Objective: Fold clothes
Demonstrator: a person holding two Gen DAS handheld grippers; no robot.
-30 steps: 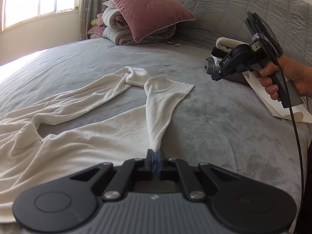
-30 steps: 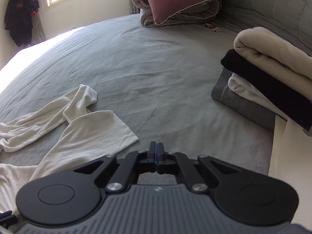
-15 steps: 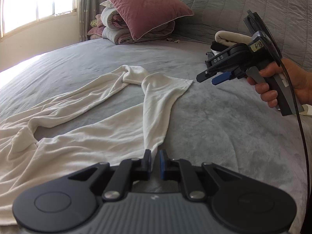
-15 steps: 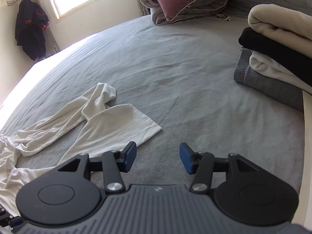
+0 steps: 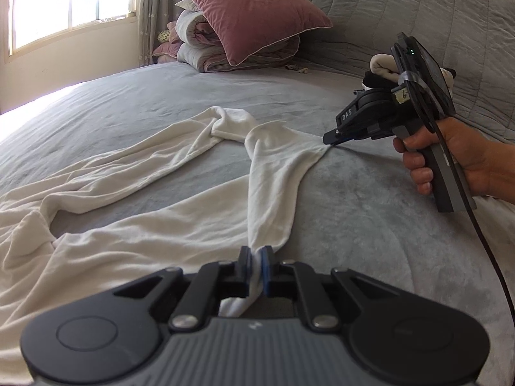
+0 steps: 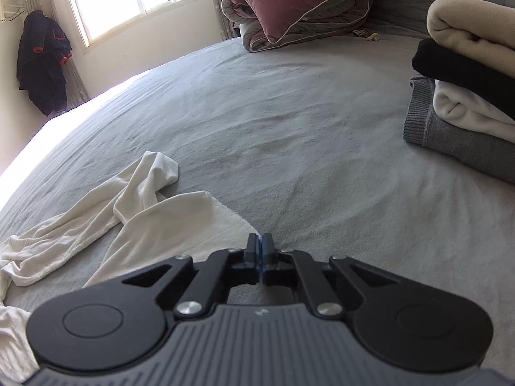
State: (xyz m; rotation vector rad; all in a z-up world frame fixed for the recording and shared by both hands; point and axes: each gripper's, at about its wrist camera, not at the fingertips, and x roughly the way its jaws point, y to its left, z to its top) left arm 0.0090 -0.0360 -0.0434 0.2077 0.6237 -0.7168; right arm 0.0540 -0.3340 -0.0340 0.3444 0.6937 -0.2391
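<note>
A cream-white long-sleeved garment (image 5: pixel 180 199) lies rumpled on the grey bed (image 5: pixel 370 212). My left gripper (image 5: pixel 256 259) is shut on the near edge of the garment, with cloth bunched between its blue pads. My right gripper (image 5: pixel 331 141), held in a hand at the right, is shut on the garment's far corner, and the cloth is pulled to a point there. In the right wrist view the right gripper (image 6: pixel 260 246) is closed at the edge of the garment (image 6: pixel 154 222).
A stack of folded clothes (image 6: pixel 466 96) in beige, black, white and grey sits on the bed at the right. A mauve pillow on rolled quilts (image 5: pixel 244 29) lies at the headboard. A dark jacket (image 6: pixel 42 64) hangs by the window.
My left gripper opened slightly, then closed on the garment's near edge. My right gripper opened, moved down to the garment's far corner and closed on it.
</note>
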